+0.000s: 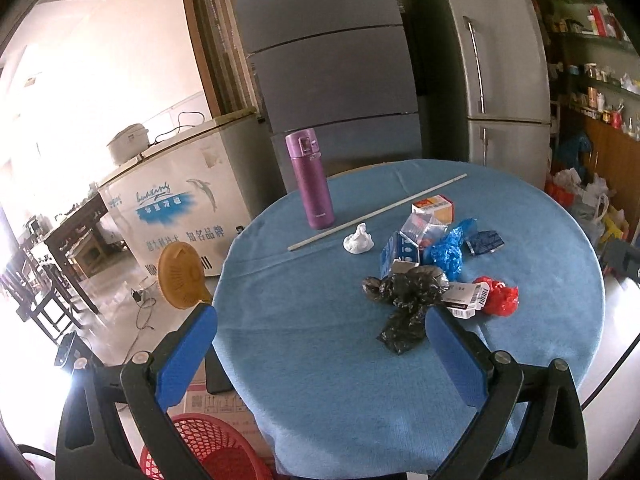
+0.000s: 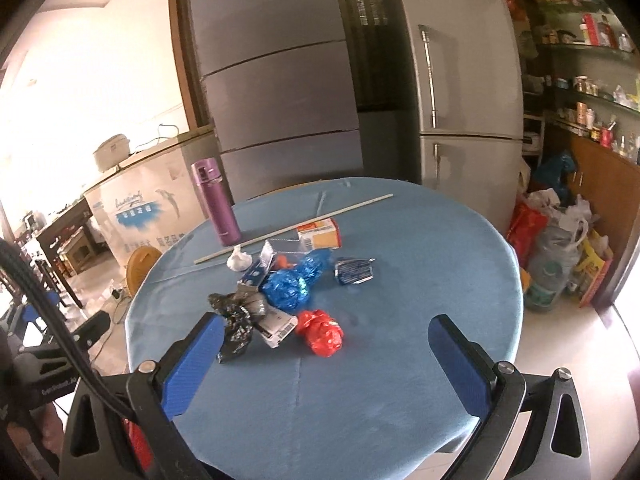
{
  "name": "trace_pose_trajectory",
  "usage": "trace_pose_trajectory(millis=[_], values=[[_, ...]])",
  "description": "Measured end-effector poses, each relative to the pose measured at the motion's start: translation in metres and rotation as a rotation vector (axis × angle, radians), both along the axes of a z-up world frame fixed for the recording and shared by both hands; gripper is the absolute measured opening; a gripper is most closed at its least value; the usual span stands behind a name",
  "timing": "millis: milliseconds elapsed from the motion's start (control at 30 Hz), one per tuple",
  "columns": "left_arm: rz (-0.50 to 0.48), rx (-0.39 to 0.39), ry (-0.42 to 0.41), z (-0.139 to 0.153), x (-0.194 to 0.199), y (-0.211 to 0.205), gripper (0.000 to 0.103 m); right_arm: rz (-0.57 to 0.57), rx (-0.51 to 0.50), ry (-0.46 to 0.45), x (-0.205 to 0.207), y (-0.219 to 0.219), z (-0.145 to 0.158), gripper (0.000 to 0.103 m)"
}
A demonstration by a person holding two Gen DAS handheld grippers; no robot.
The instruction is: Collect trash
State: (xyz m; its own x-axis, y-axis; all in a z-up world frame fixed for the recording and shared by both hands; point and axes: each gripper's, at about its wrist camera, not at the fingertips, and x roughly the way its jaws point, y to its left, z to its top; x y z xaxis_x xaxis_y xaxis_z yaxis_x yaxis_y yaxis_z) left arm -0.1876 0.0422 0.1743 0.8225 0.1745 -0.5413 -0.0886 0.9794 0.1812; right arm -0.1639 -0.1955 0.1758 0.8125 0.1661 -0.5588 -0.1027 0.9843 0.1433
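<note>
Both claws were found released and empty: the left gripper point(image 1: 320, 344) and the right gripper point(image 2: 326, 352) each hung above the near part of the round table point(image 1: 320, 400) with fingers spread wide, touching nothing. The trash lay in a loose heap right of centre in the left wrist frame and at mid-frame in the right: a black bag point(image 1: 404, 300) nearest the left claw, a red bag point(image 2: 322, 332) directly ahead of the right claw, a crumpled blue bag point(image 2: 294, 284), a labelled packet point(image 2: 276, 326) wedged between the black and red bags, a white tissue point(image 1: 359, 240), a dark foil wrapper point(image 2: 354, 271), and small cartons point(image 1: 434, 205) at the far side of the heap. A purple flask point(image 1: 309, 184) and a long white stick point(image 1: 376, 212) stood apart, upper centre, and in my judgement were not refuse. The step in hand appeared to be the first pick. It would be done well by lowering the right claw straight over the red bag, which sat clear of its neighbours, and closing on its bulk, not on a loose edge that might slip. As to containers, a red mesh basket point(image 1: 212, 448) showed at the lower left of the left wrist frame, below the table edge; it was the likely receptacle, and its contents could not be seen.
</note>
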Motion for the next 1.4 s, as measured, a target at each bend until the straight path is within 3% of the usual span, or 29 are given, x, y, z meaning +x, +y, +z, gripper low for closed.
trace_pose_trajectory(millis=[1000, 1200, 1400], values=[[0.001, 0.003, 0.055, -0.012, 0.011, 0.003, 0.103, 0.023, -0.014, 0.085, 0.019, 0.007, -0.029, 0.103], [-0.033, -0.028, 0.122, -0.022, 0.030, -0.004, 0.103, 0.025, -0.017, 0.110, 0.031, -0.001, -0.046, 0.103], [-0.090, -0.145, 0.262, -0.046, 0.068, -0.016, 0.103, 0.022, 0.014, 0.165, 0.048, -0.022, -0.077, 0.103]])
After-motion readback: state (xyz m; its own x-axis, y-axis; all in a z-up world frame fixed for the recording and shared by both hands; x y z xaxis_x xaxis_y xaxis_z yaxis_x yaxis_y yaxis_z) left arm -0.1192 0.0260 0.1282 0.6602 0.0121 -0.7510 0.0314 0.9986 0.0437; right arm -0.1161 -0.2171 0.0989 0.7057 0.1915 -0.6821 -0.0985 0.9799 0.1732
